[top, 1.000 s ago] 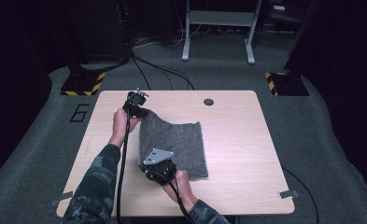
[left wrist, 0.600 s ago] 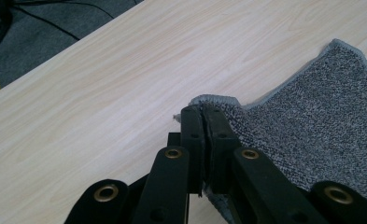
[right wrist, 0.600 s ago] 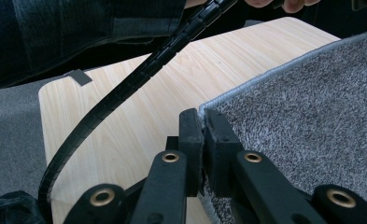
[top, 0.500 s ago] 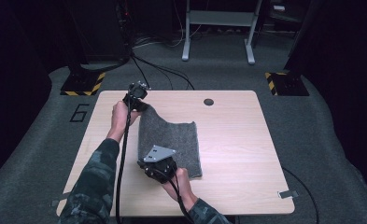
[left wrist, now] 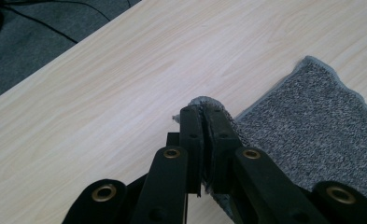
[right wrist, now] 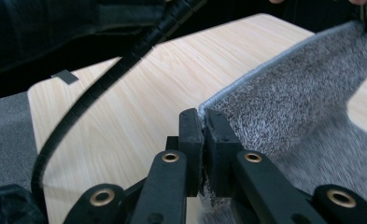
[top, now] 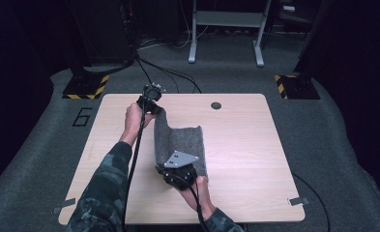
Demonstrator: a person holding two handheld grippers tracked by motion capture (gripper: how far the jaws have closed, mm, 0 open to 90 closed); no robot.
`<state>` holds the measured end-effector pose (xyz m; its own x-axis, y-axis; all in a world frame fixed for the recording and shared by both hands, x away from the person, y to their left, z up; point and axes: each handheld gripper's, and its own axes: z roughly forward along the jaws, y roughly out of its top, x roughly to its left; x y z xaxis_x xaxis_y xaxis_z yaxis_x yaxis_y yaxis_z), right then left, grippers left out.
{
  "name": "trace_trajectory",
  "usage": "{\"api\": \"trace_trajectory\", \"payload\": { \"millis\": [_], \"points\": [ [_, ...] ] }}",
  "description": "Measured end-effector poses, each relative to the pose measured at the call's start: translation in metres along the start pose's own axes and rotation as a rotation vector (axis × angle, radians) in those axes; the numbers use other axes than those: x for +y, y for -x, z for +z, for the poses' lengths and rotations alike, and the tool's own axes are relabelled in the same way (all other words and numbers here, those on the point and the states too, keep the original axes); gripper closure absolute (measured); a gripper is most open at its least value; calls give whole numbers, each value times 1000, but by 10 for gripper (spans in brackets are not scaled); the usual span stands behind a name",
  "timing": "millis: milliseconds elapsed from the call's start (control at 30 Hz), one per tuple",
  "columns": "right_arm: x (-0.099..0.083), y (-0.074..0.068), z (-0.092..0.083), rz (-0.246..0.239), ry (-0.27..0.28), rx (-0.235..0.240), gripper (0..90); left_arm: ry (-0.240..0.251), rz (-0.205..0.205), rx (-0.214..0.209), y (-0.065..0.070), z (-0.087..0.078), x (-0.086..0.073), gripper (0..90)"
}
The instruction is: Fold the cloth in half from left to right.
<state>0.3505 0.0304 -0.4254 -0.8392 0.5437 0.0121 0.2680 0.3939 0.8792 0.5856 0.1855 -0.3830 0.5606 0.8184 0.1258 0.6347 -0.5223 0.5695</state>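
From above, a grey cloth [top: 180, 142] lies near the middle of the table [top: 255, 154], its long axis running from the person's side toward the far edge. Its left long edge is lifted off the wood between two corners, so that side stands up like a low wall while the right part lies flat. The left gripper [top: 151, 99] pinches the far left corner, and the right gripper [top: 170, 170] pinches the near left corner; a hand [top: 135, 116] holds the left one. Seen from the left gripper, the jaws are pressed together on a small fold of the cloth [left wrist: 307, 116] at its corner, with the rest spreading away to the right and a far corner pointing up the picture over bare wood. Seen from the right gripper, the jaws are likewise clamped on the cloth's [right wrist: 293, 98] bound edge, which stretches taut and slanting upward to the far right; a black cable [right wrist: 111, 79] crosses the table on the left.
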Motion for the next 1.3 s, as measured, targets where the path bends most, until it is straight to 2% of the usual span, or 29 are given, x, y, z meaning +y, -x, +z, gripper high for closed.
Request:
{"api": "trace_trajectory", "payload": {
  "millis": [167,333,700,1100,1167,1200,1300],
  "points": [
    [-14,10,-7,10,-33,-18,861,-6,-3,-15,10,11,5,867],
    [-28,19,-14,32,-56,-38,861,-14,5,-36,27,29,13,866],
    [-56,36,-16,75,-102,-66,858,-55,20,-27,45,56,21,856],
    [-69,43,-15,109,-121,-83,854,-82,23,-38,57,77,28,828],
    [-72,44,-17,113,-129,-100,853,-73,4,-42,62,84,30,827],
    [-74,45,-17,104,-128,-100,853,-81,8,-49,63,85,32,828],
    [-77,46,-21,123,-136,-123,853,-82,17,-50,69,90,34,832]
  ]
}}
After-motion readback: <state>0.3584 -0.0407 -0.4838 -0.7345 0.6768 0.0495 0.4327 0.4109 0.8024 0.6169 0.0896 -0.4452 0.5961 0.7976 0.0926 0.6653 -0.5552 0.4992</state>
